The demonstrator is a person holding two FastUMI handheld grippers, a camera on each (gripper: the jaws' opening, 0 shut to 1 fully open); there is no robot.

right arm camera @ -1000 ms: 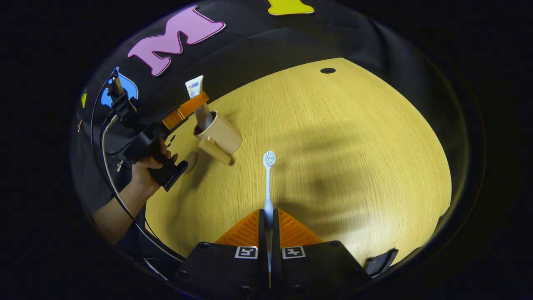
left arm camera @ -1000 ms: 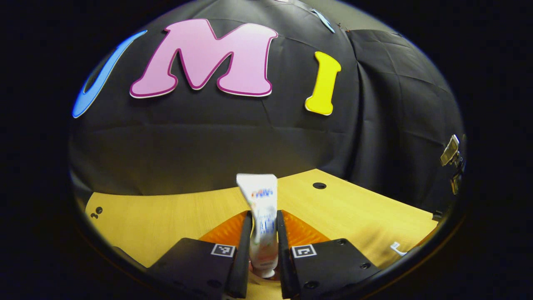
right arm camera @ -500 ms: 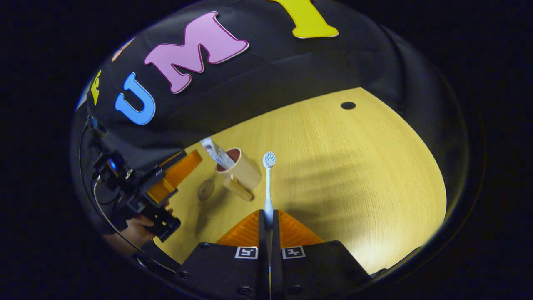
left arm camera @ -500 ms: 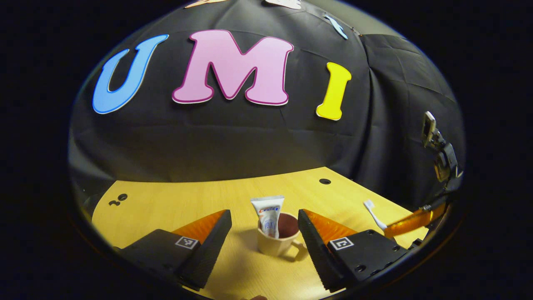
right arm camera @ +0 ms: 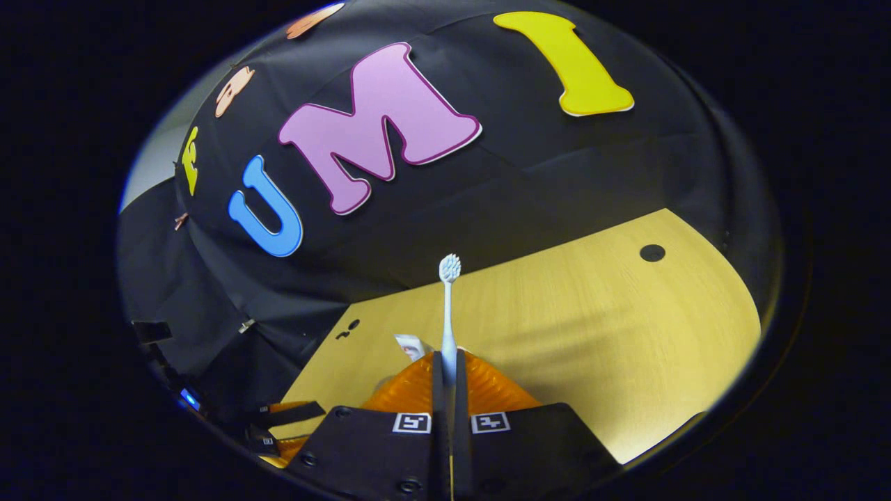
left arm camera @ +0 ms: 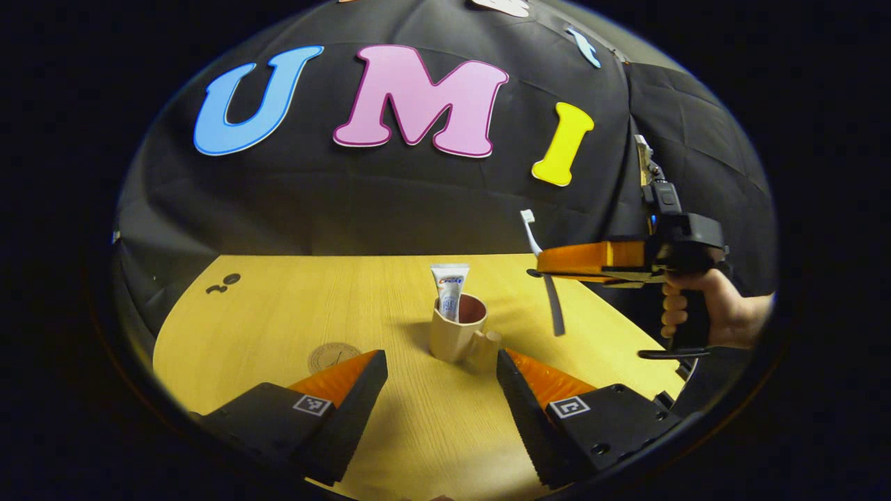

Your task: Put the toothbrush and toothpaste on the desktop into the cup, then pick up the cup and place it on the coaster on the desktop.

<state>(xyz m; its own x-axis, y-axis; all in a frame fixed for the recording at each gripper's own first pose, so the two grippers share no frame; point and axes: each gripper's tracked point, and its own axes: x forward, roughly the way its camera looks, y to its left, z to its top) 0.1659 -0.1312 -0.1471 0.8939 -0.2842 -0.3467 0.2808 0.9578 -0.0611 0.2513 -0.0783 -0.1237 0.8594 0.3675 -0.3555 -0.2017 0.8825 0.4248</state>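
Here, right gripper (right arm camera: 447,372) jaws pinch the toothbrush (right arm camera: 448,306) upright.

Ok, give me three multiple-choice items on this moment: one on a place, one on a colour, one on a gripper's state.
1. Where is the toothpaste?
A. flat on the desktop
B. standing in the cup
C. on the coaster

2. What colour is the cup's outside?
A. beige
B. blue
C. green

3. How is the left gripper?
A. shut on the cup
B. shut on the toothpaste
C. open, holding nothing

Answers: 1 B, the tube rises out of the cup's mouth. 2 A, its wall and handle are beige. 3 C, its fingers stand wide apart short of the cup, while the right gripper clamps the toothbrush.
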